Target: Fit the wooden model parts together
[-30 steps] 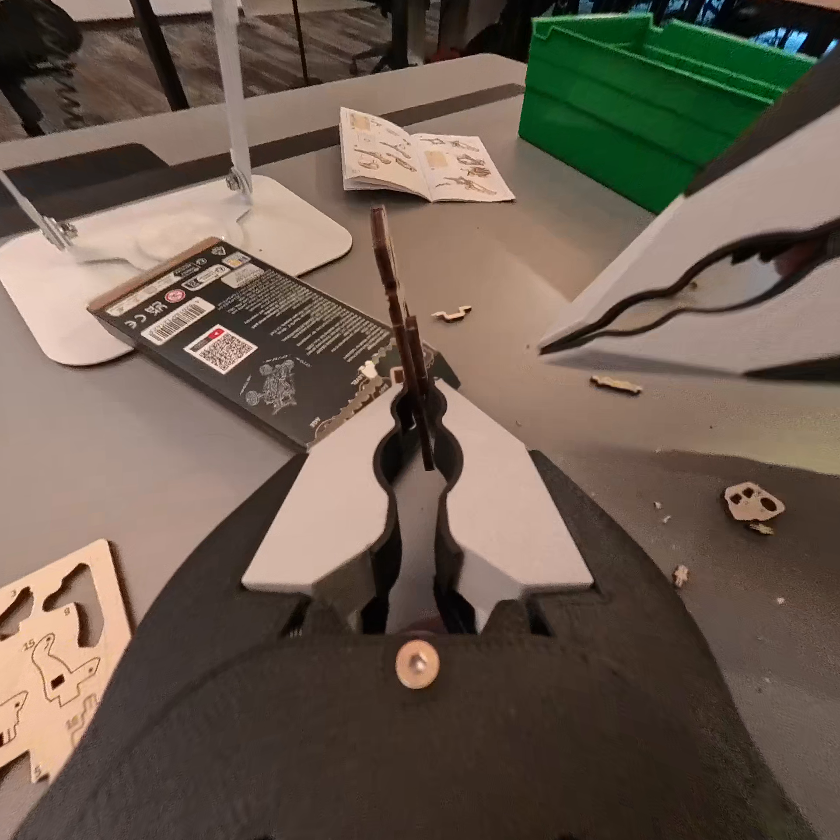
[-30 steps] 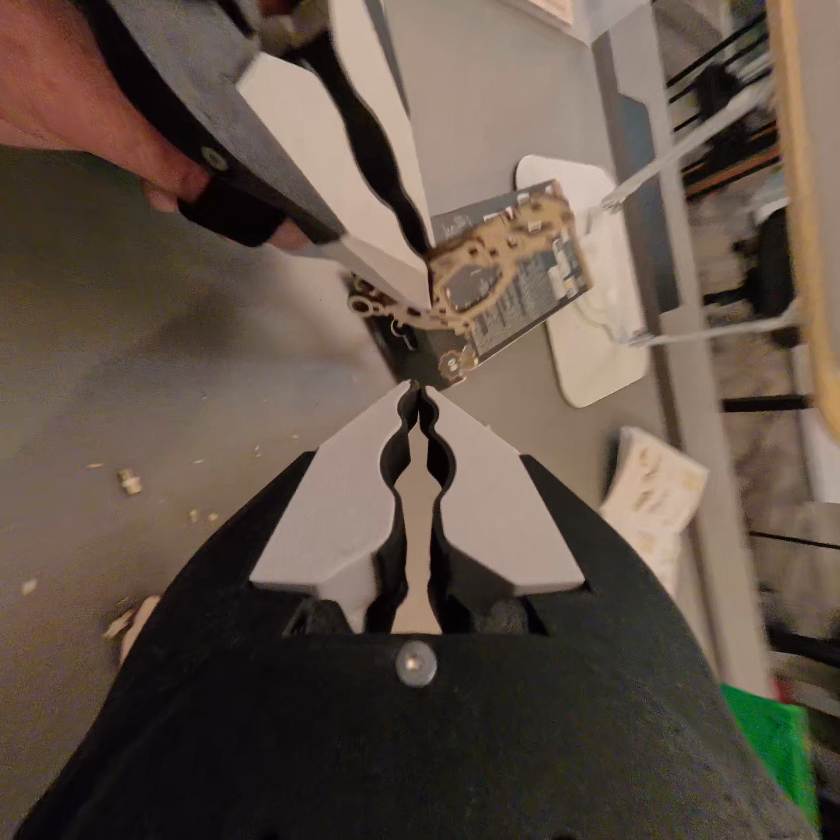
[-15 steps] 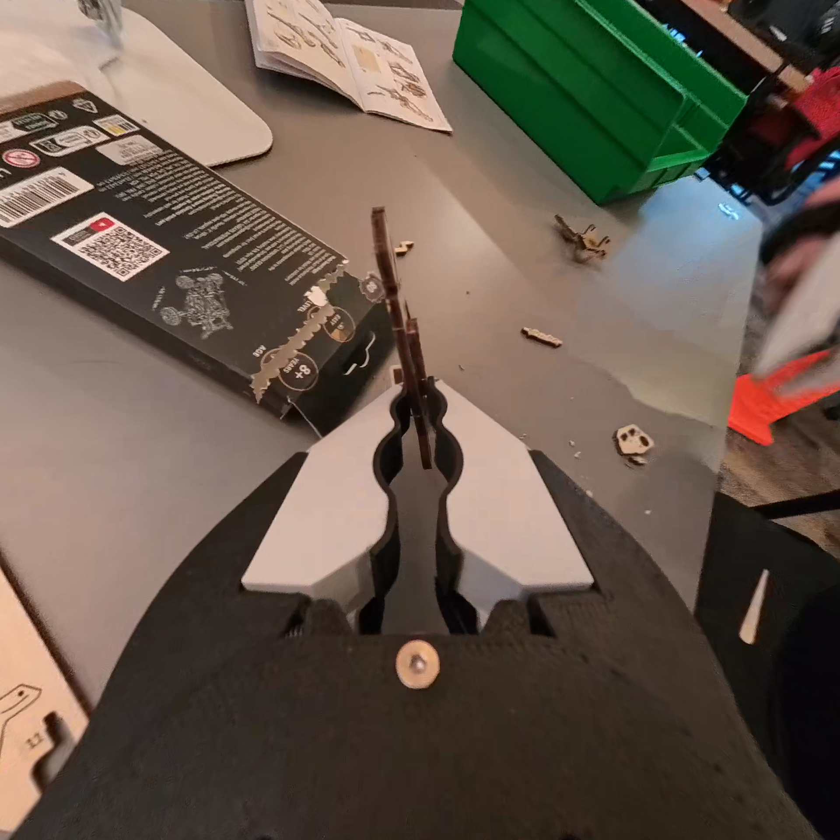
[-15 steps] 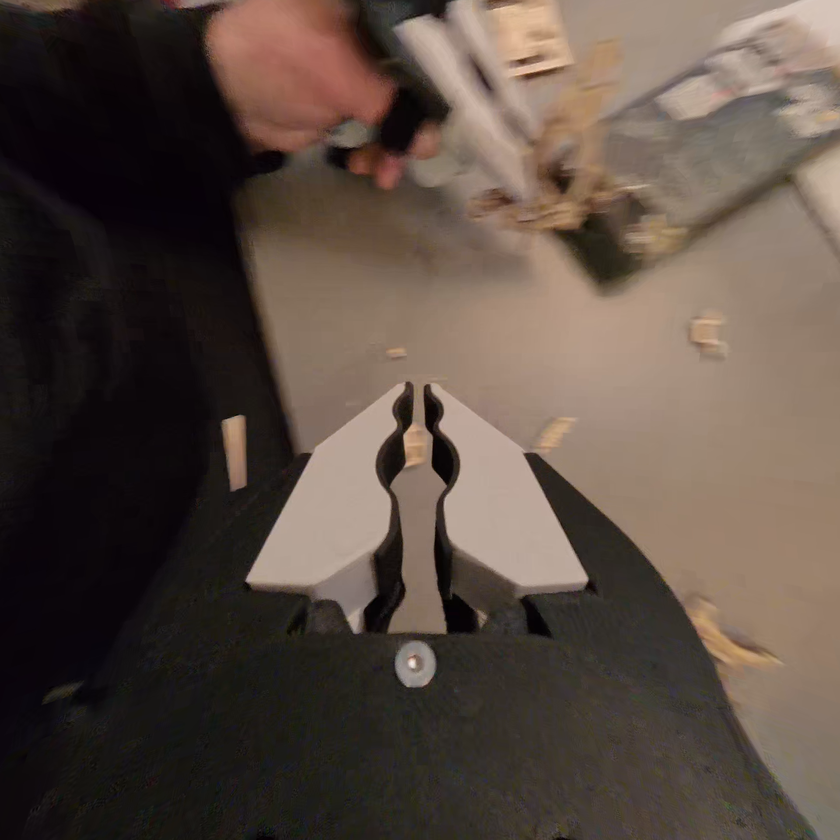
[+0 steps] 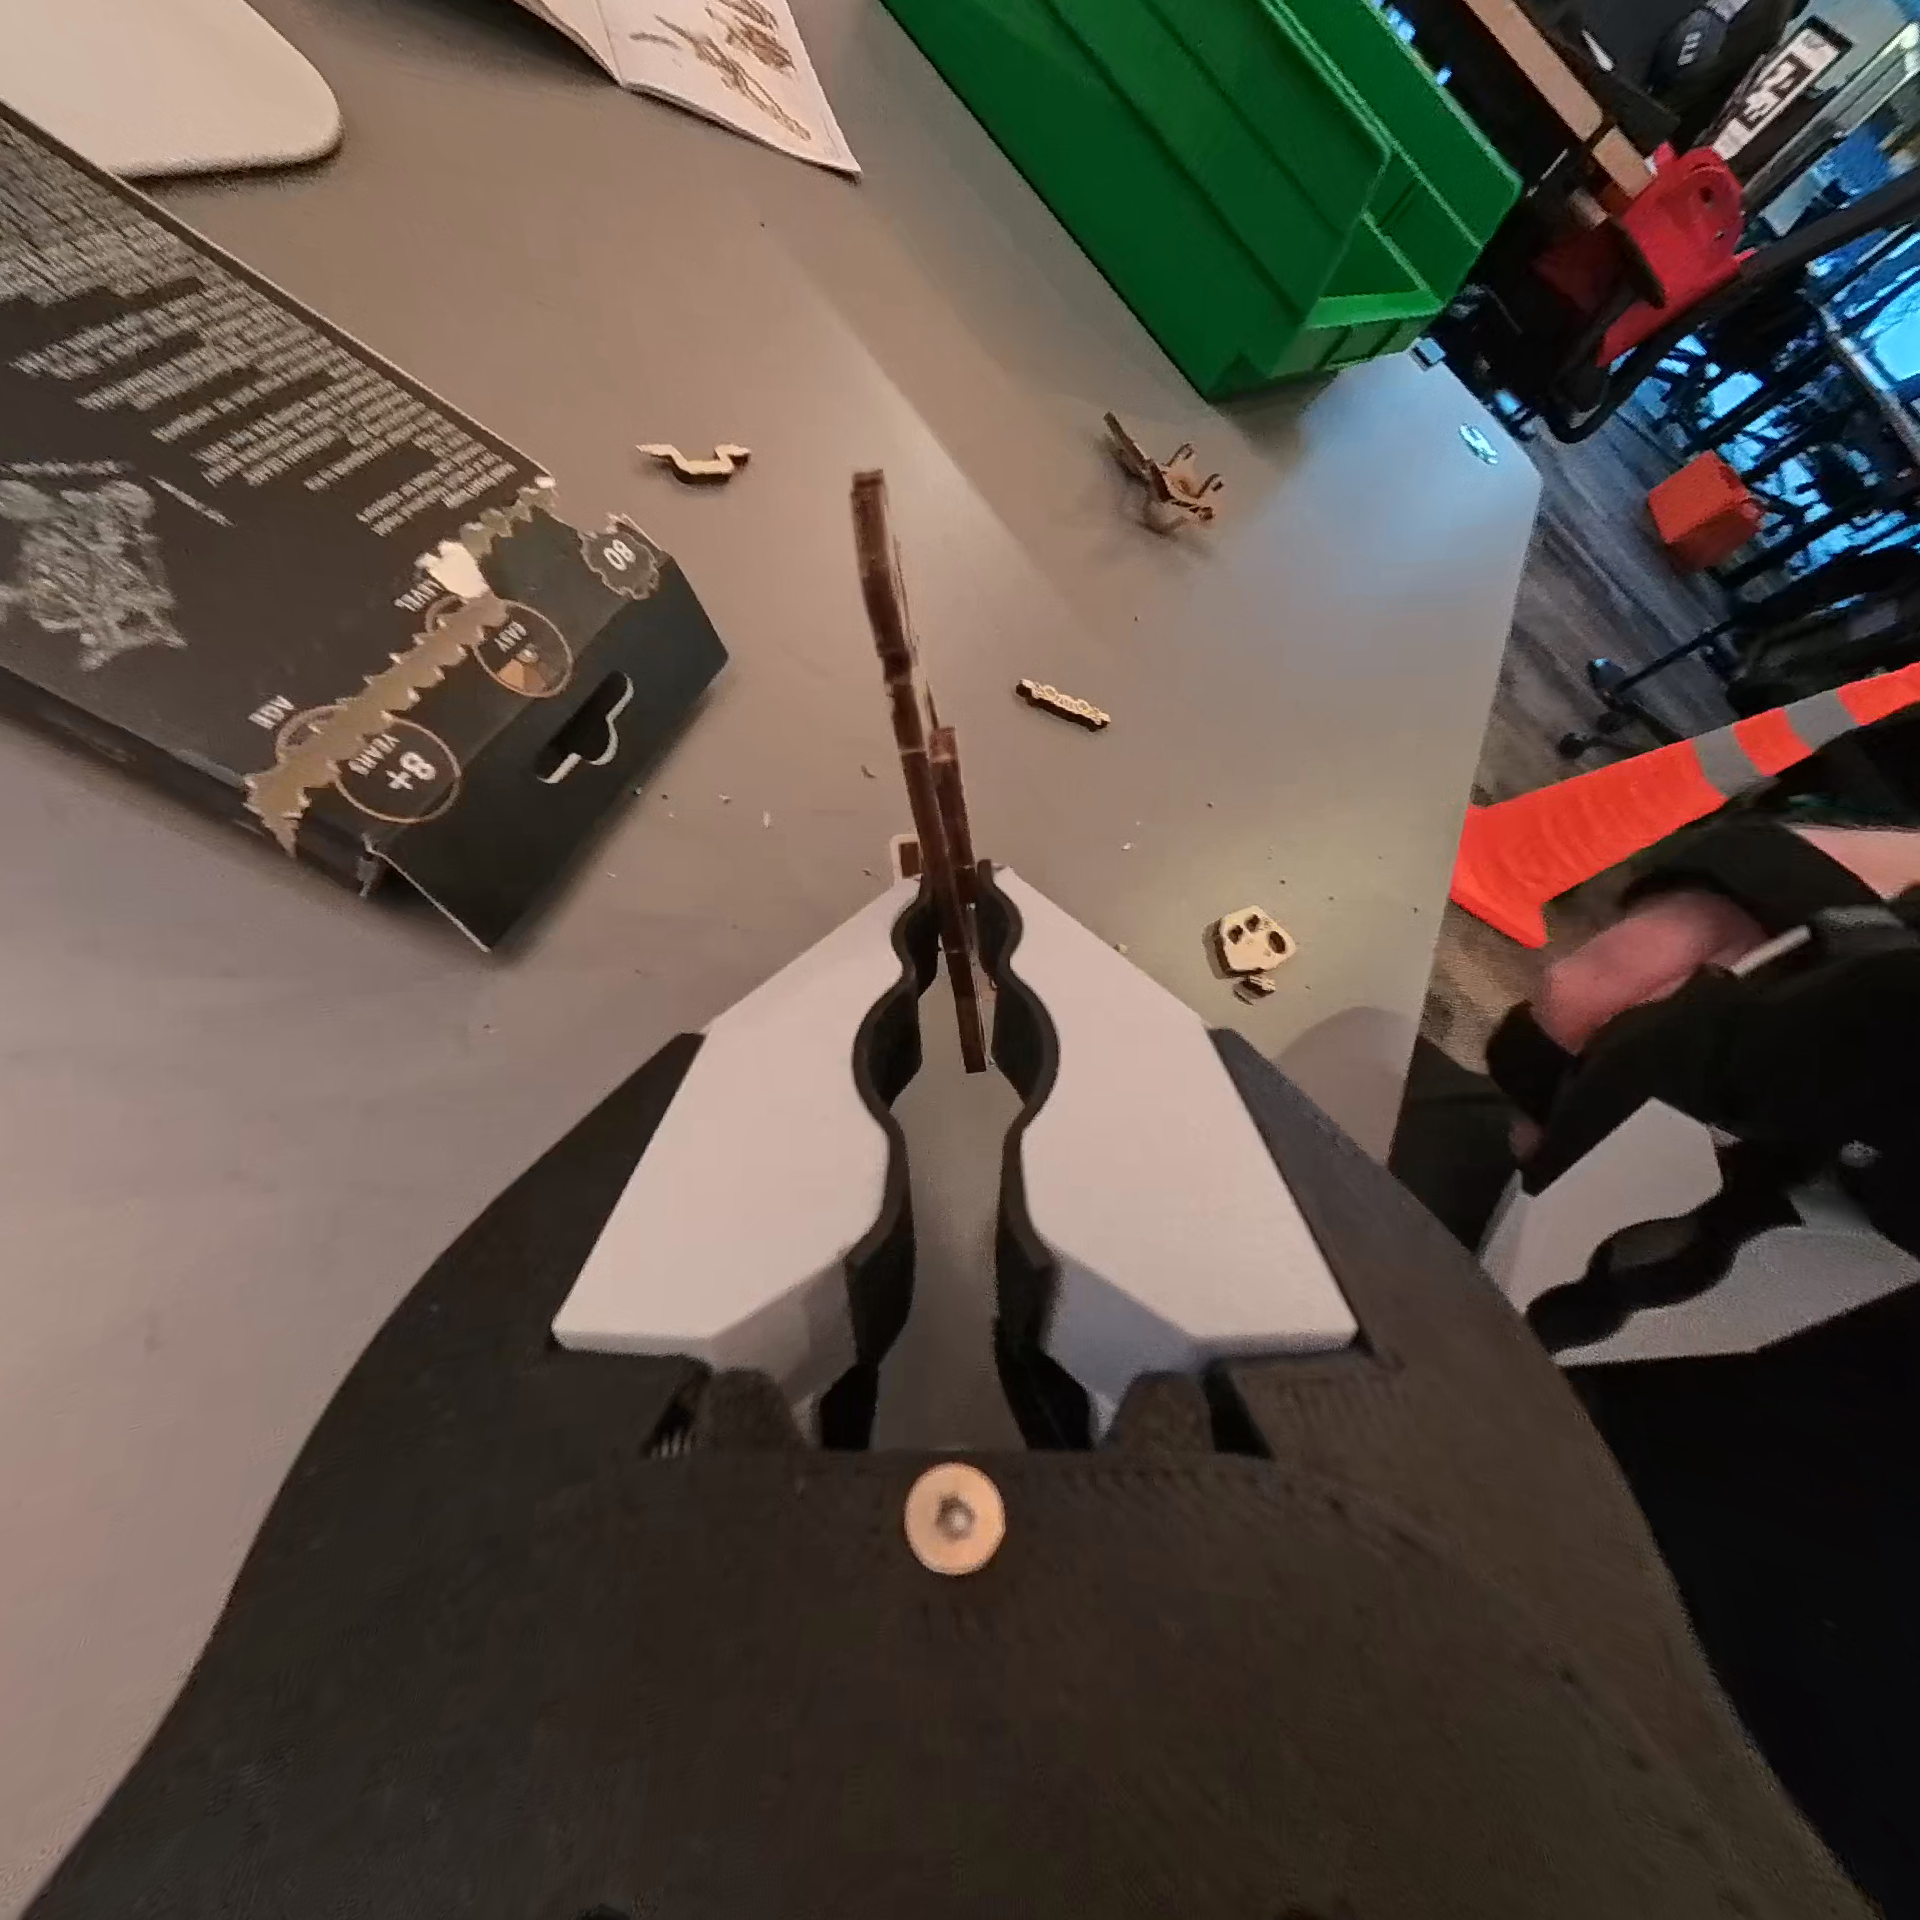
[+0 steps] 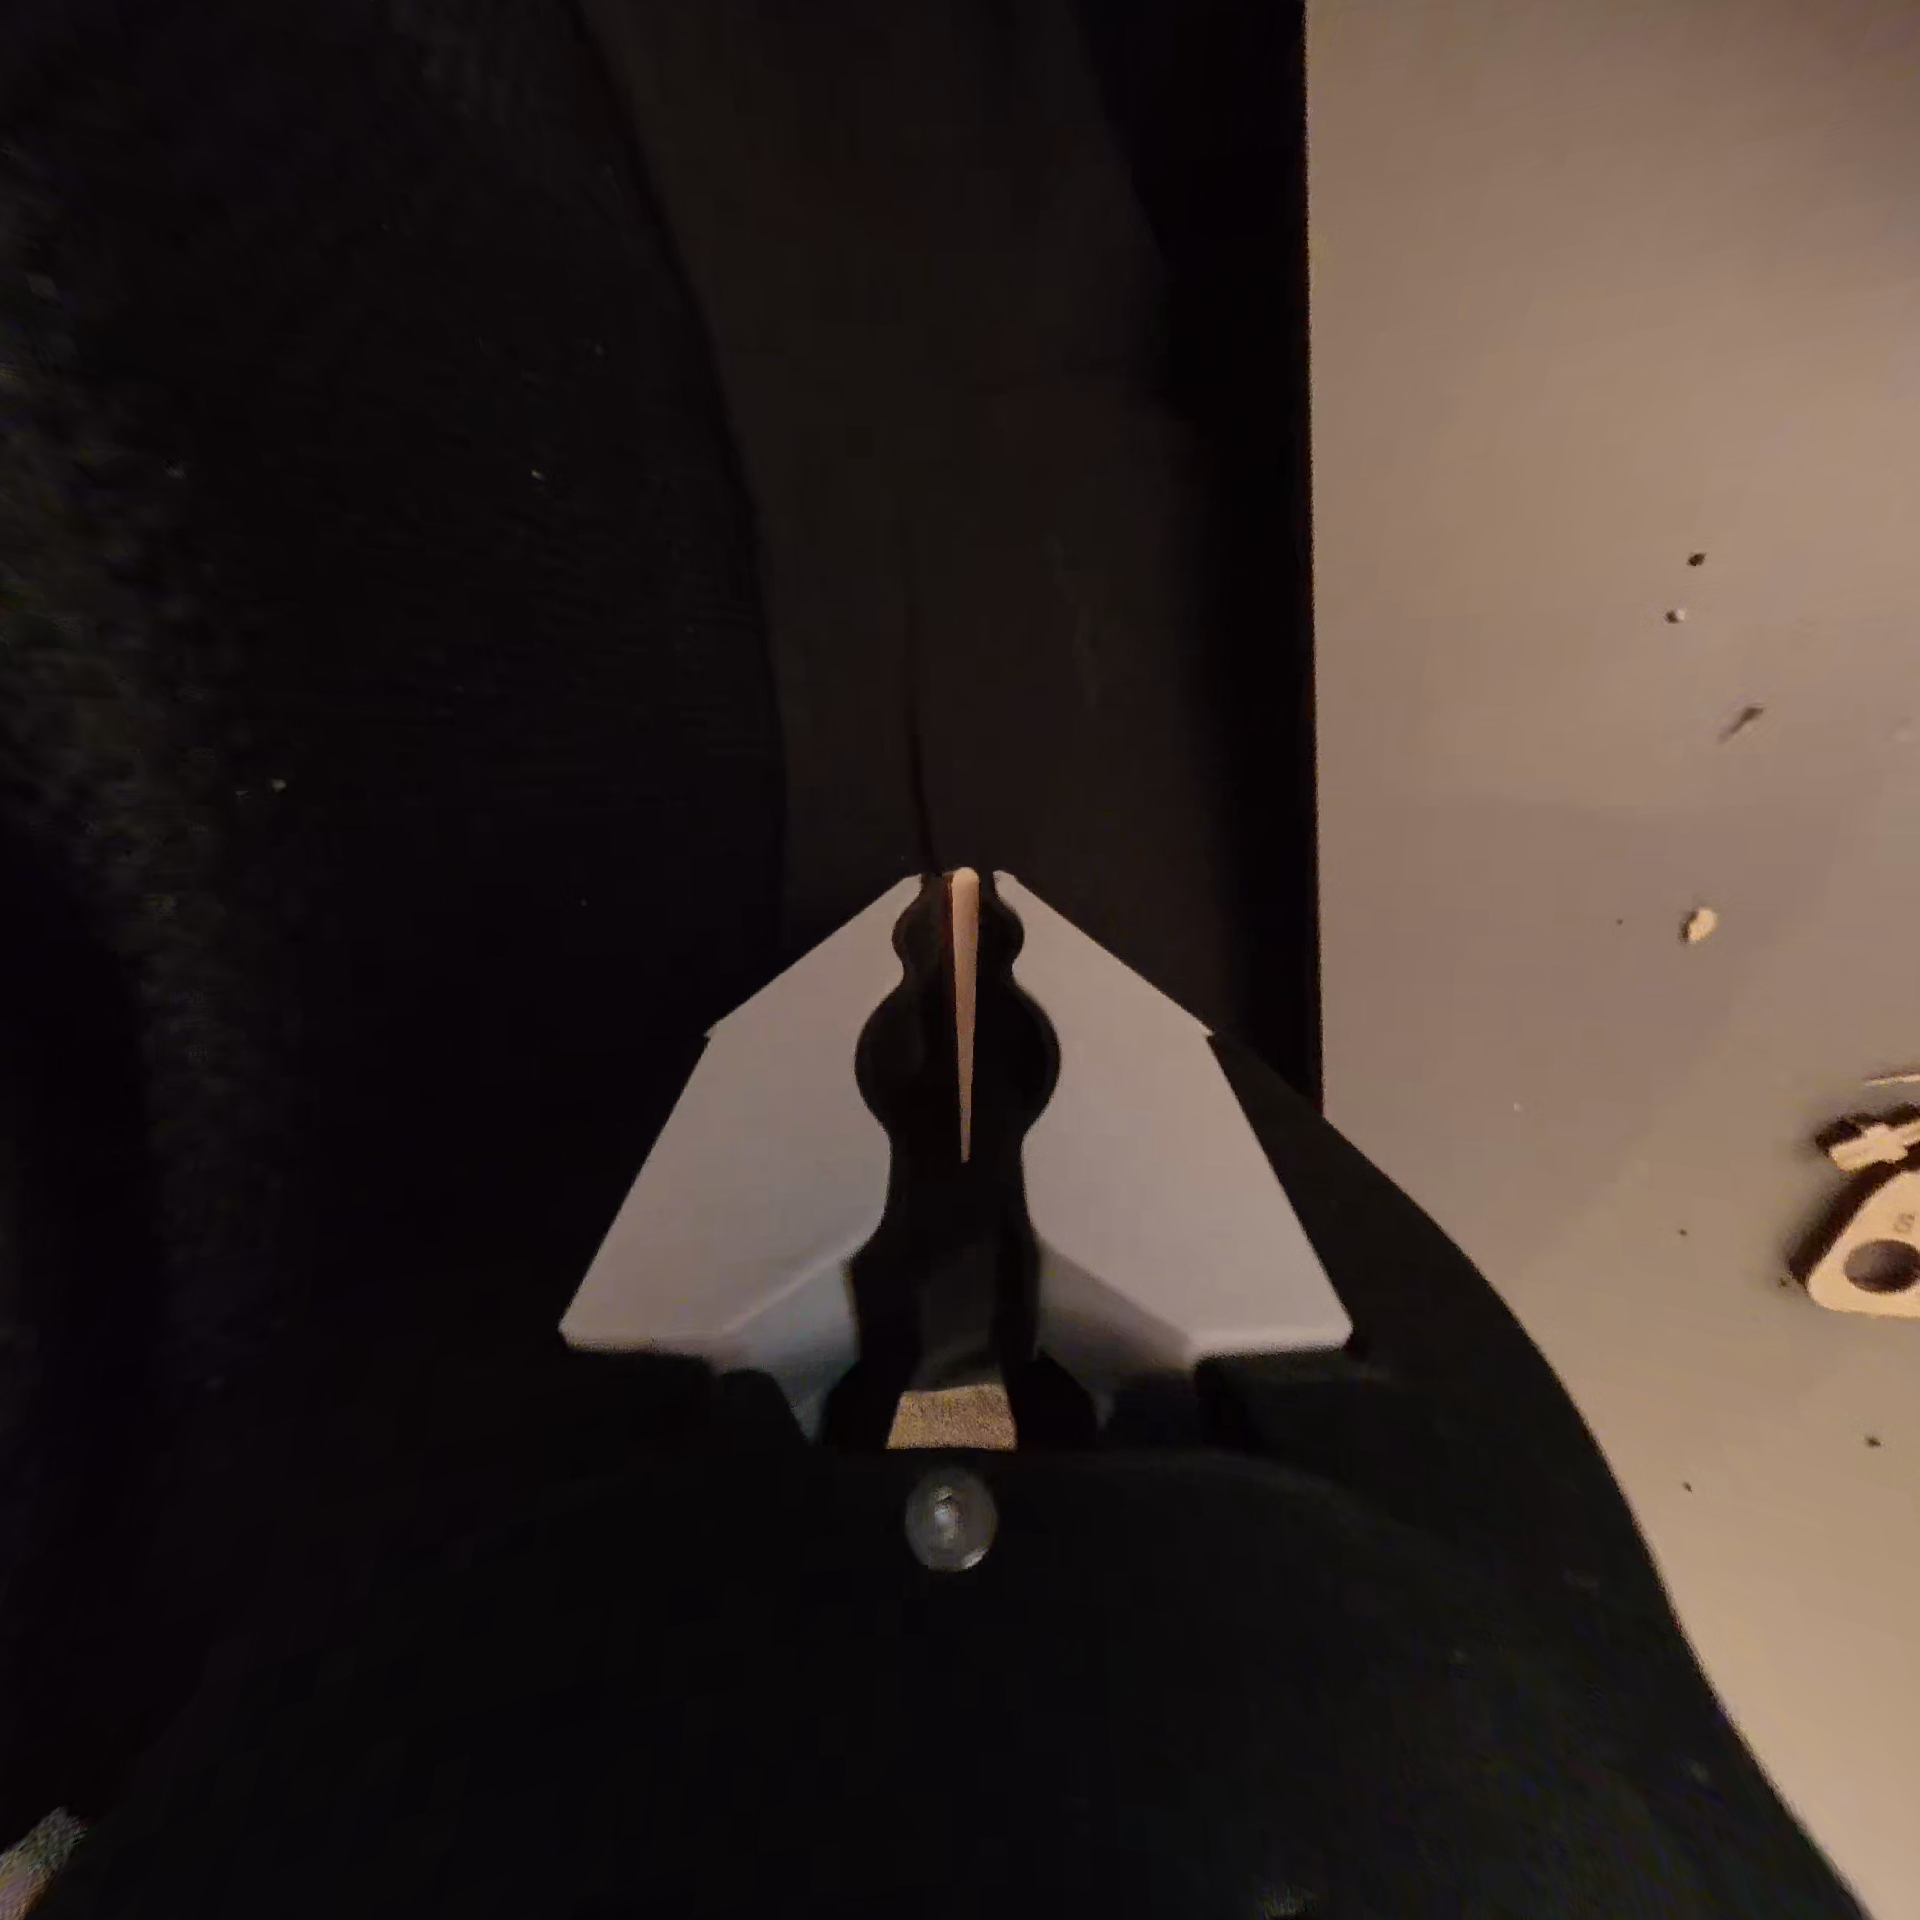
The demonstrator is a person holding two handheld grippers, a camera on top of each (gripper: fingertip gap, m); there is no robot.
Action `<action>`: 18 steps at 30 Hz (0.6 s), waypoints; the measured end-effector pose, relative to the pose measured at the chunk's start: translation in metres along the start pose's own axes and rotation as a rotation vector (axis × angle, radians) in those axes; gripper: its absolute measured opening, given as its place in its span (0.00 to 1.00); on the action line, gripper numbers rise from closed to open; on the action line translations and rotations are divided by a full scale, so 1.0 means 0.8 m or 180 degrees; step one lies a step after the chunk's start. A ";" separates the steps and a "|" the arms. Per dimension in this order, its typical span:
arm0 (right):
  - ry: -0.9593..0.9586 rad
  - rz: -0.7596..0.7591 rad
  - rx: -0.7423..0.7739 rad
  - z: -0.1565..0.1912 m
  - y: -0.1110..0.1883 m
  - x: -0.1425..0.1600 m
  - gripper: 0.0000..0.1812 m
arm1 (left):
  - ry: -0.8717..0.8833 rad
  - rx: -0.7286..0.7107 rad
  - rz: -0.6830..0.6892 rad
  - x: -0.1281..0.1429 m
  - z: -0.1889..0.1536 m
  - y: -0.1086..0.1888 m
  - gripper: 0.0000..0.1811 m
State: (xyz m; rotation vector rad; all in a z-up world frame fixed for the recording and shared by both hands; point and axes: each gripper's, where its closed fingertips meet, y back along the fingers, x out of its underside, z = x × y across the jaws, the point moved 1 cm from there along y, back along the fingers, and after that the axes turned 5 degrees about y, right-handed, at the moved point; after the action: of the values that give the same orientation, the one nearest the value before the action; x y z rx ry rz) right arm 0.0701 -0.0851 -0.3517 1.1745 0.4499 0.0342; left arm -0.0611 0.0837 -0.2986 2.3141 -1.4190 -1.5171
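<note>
Mid-build, we judge: loose pieces (image 5: 1063,703) dot the grey table (image 5: 312,1091). Our left gripper (image 5: 954,894) clamps the partly joined wooden model (image 5: 914,727) edge-on, long axis toward 12 o'clock. Our right gripper (image 6: 961,883), off-table at 4 o'clock, pinches a pale sliver (image 6: 964,997), thin end toward 6.

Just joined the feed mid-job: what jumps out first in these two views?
The left tongs are shut on a dark wooden assembly standing edge-on above the grey table, with a black box to its left and a green bin beyond. The right tongs pinch a pale wooden sliver off the table edge, against dark clothing.
</note>
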 end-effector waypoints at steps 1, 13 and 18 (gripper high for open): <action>-0.0024 -0.0098 -0.0023 0.000 0.006 -0.004 0.02 | 0.0063 0.0078 0.0031 0.003 -0.003 0.000 0.02; -0.0438 -0.2325 0.0164 -0.110 0.159 -0.062 0.02 | 0.0517 0.0471 0.0570 0.035 -0.010 -0.003 0.16; -0.0566 -0.2857 0.0056 -0.143 0.184 -0.073 0.02 | 0.0366 0.0043 0.0537 0.029 0.005 0.015 0.36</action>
State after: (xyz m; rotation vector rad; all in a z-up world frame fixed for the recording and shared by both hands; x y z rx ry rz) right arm 0.0060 0.0590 -0.2360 0.8972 0.7825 -0.8425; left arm -0.0697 0.0624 -0.3112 2.1856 -1.5538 -1.3120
